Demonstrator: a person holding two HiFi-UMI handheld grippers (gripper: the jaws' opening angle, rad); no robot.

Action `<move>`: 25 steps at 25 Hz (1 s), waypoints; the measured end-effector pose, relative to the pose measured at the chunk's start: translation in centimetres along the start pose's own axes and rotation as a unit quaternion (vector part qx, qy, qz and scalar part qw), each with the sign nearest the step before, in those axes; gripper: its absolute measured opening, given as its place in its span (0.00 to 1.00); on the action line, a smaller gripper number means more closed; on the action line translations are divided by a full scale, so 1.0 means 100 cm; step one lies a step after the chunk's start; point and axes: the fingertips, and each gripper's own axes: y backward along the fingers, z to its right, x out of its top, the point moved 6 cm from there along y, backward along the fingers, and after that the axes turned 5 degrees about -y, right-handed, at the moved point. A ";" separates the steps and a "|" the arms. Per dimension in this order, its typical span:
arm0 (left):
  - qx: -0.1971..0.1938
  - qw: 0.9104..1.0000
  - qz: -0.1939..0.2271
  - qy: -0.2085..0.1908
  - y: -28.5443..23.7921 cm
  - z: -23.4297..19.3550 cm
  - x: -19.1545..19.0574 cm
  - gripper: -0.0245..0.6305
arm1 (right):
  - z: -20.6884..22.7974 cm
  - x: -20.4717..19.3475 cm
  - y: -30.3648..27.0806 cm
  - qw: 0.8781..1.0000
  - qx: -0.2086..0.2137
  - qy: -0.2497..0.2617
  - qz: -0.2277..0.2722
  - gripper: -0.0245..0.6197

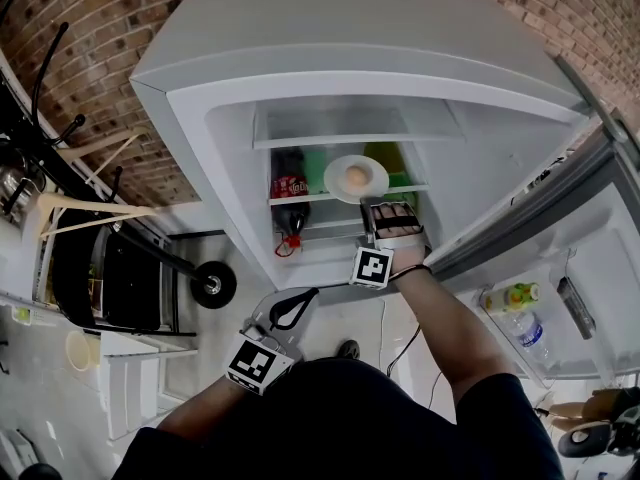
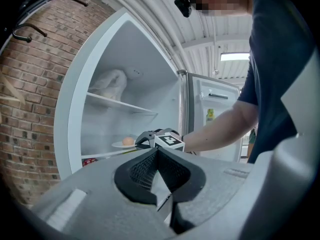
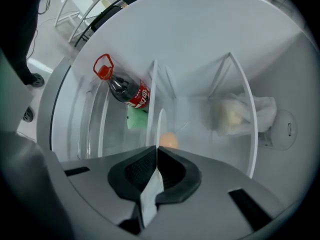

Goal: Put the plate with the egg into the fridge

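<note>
A white plate [image 1: 372, 181] with a brown egg [image 1: 356, 176] on it is at the front of the open fridge's middle shelf [image 1: 305, 197]. My right gripper [image 1: 373, 208] is shut on the plate's near rim. The right gripper view shows the plate [image 3: 161, 126] edge-on, with the egg [image 3: 169, 140] just past the closed jaws. I cannot tell whether the plate rests on the shelf. My left gripper [image 1: 298, 300] hangs low by the person's body, shut and holding nothing. Its view shows the plate [image 2: 118, 145], the egg [image 2: 128, 141] and the right gripper [image 2: 150, 136] at the shelf.
A cola bottle [image 1: 290, 200] with a red cap lies on the shelf left of the plate, and a green item [image 1: 388, 156] sits behind it. A white bag [image 3: 235, 114] lies on the upper shelf. The fridge door [image 1: 560, 268] stands open at right and holds bottles [image 1: 512, 298]. Brick wall behind.
</note>
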 end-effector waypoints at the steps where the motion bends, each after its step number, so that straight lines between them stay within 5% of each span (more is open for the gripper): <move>1: 0.002 1.000 -0.001 0.002 0.000 -0.001 -0.001 0.04 | 0.001 0.000 -0.003 1.000 0.000 0.000 0.000 0.06; 25: 0.011 1.000 -0.007 0.004 0.007 -0.004 -0.006 0.04 | 0.005 0.017 -0.032 0.992 0.123 0.009 0.005 0.10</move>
